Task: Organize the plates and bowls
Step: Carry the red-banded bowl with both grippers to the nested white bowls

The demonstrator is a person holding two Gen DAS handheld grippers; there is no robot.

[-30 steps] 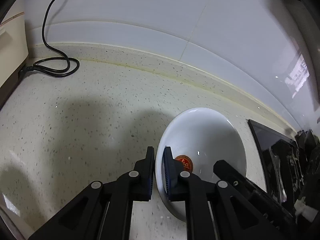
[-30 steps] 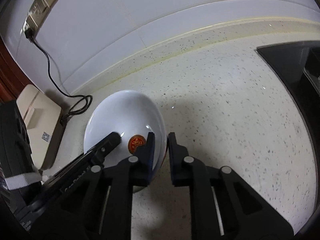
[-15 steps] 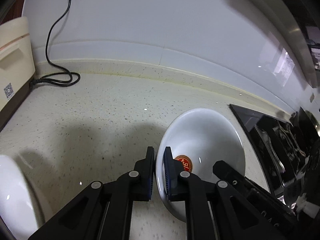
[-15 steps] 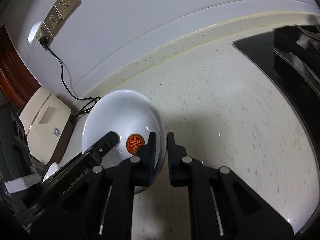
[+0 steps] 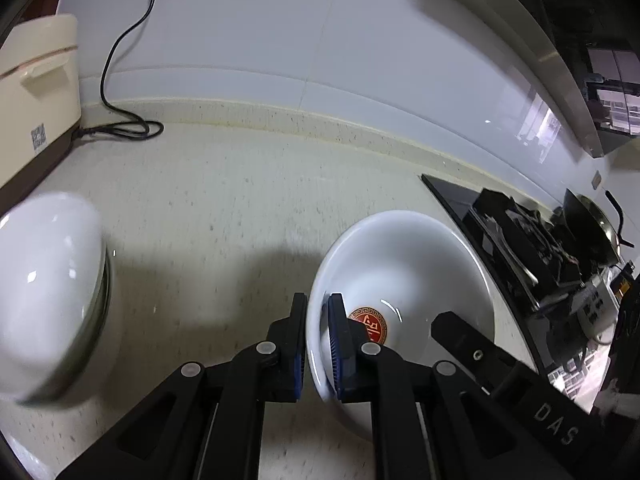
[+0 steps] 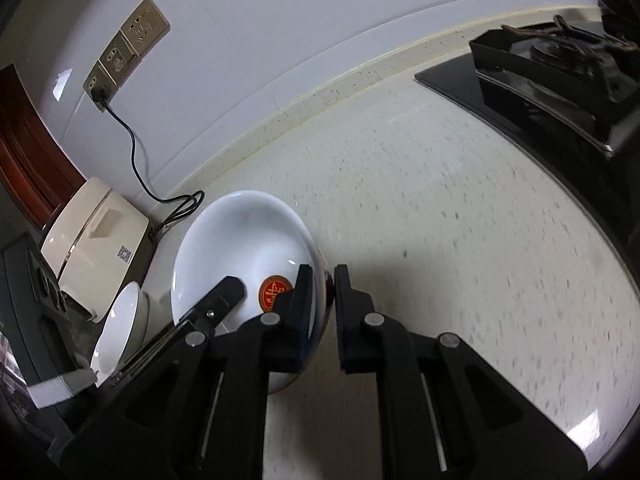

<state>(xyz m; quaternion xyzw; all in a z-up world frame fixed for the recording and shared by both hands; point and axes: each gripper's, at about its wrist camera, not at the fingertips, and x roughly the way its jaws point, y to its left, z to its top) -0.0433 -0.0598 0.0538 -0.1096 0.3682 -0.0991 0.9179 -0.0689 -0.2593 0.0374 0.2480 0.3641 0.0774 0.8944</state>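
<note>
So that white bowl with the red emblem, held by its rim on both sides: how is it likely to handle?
The white bowl looks glazed and glossy, so probably slippery against the pads. The left gripper and right gripper each pinch only the thin rim, so it could pivot or slip. It looks ceramic: rigid, likely to chip if dropped on the stone counter.

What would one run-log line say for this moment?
left gripper: shut on white bowl rim | right gripper: shut on opposite rim | bowl above countertop

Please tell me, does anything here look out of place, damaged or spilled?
Nothing looks spilled or broken. The white bowl is gripped at opposite rims by the left gripper and right gripper, tilted over the counter. A second bowl by the rice cooker appears strongly tilted, though that may be lens distortion.
</note>
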